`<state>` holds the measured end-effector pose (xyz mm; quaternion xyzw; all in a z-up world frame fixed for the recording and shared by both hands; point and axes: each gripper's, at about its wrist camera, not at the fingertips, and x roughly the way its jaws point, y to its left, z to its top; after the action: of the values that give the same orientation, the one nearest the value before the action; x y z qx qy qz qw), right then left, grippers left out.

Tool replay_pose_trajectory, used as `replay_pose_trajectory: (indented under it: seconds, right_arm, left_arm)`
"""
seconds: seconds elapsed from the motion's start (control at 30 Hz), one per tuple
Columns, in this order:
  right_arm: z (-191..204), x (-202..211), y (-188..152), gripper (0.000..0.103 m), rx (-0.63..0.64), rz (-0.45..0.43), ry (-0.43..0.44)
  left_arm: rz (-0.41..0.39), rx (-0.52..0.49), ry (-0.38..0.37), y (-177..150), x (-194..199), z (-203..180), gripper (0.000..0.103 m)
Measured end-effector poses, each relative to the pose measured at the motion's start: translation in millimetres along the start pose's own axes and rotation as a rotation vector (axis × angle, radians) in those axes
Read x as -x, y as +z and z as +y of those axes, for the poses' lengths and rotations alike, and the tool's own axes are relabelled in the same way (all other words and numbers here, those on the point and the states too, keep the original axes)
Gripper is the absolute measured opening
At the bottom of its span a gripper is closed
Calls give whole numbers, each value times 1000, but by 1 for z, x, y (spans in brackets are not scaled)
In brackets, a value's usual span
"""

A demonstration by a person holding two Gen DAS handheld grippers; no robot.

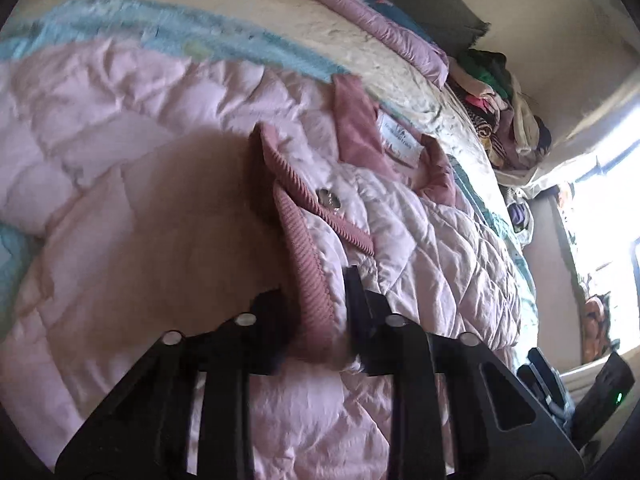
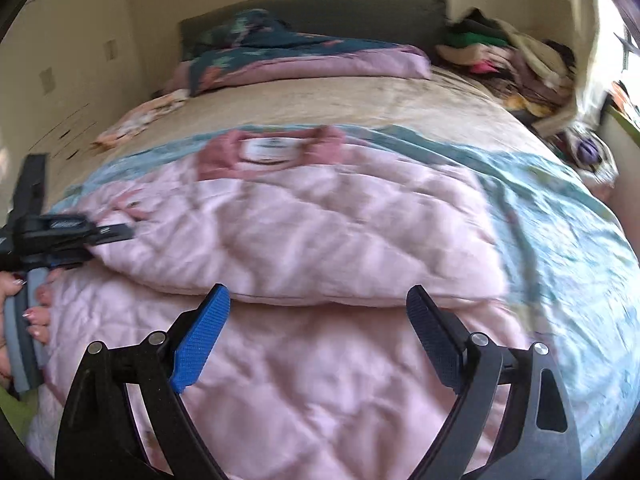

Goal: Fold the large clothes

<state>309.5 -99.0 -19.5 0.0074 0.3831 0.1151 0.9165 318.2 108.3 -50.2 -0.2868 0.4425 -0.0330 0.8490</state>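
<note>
A pale pink quilted jacket [image 1: 420, 232] lies spread on the bed, with a darker pink collar and white label [image 1: 394, 136] and a metal snap [image 1: 328, 198]. My left gripper [image 1: 314, 304] is shut on its ribbed pink front edge [image 1: 304, 264], which stands up between the black fingers. In the right wrist view the jacket [image 2: 320, 220] is folded over on itself, collar [image 2: 272, 148] at the far side. My right gripper [image 2: 318, 294] hangs open above the fold with nothing between its pads. The left gripper [image 2: 60, 236] reaches in from the left edge, a hand [image 2: 36, 312] holding it.
The bed cover [image 2: 560, 248] is cream and light blue. A folded purple and dark floral duvet [image 2: 304, 56] lies by the headboard. A heap of clothes [image 2: 512, 60] fills the far right corner. A bright window [image 1: 600, 216] and a dark device [image 1: 608, 392] are at the right.
</note>
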Motion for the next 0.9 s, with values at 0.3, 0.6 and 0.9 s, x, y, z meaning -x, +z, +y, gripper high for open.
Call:
replay_pose_trajectory:
  seconds: [0.3, 0.6, 0.9]
  right_arm:
    - [-38, 3, 32, 89, -78, -28, -53]
    - [-27, -56, 42, 89, -78, 113, -15]
    - [-55, -92, 15, 89, -155, 202, -90]
  left_arm:
    - [-132, -82, -6, 38, 52, -11, 12]
    - [-22, -97, 113, 9, 13, 31, 12]
    - [-16, -117, 138, 3, 8, 30, 19]
